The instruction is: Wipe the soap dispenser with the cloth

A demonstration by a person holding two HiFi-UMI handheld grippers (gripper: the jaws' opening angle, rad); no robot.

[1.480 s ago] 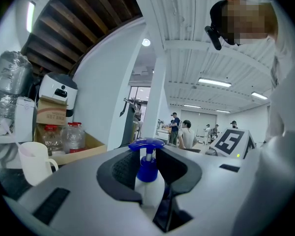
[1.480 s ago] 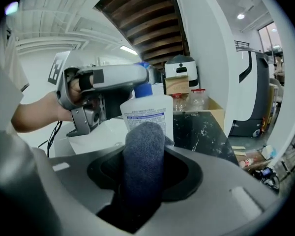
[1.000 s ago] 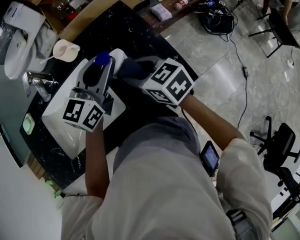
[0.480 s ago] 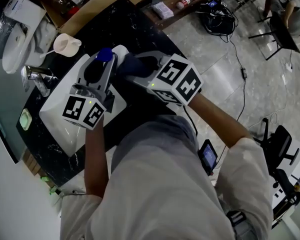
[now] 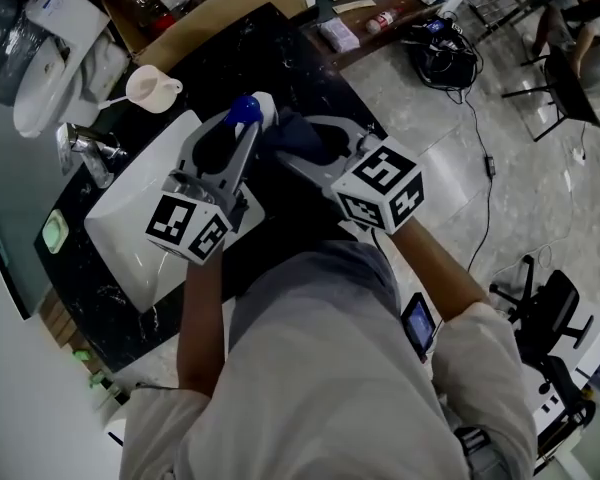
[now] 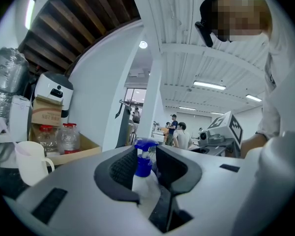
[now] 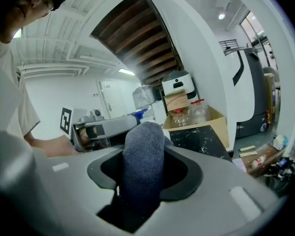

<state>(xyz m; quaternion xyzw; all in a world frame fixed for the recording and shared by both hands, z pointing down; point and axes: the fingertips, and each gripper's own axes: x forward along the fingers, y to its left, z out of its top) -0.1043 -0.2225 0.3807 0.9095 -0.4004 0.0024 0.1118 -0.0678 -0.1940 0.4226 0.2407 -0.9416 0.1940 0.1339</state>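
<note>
Above black counter (image 5: 242, 43), two grippers (image 6: 146, 154) (image 7: 143, 149) hold one soap dispenser (image 5: 243, 111), one cloth (image 7: 142, 173).

Soap dispenser (image 5: 248, 111) between left gripper (image 5: 238, 136) jaws, at sink (image 5: 120, 238) far right corner. Cloth (image 5: 292, 133) in right gripper (image 5: 315, 146) jaws, just right of soap dispenser. Sink on counter (image 5: 220, 48), faucet (image 5: 88, 153) at its left rim. Cup (image 5: 150, 88) on counter behind sink, cardboard box (image 5: 195, 3) beyond cup.
</note>
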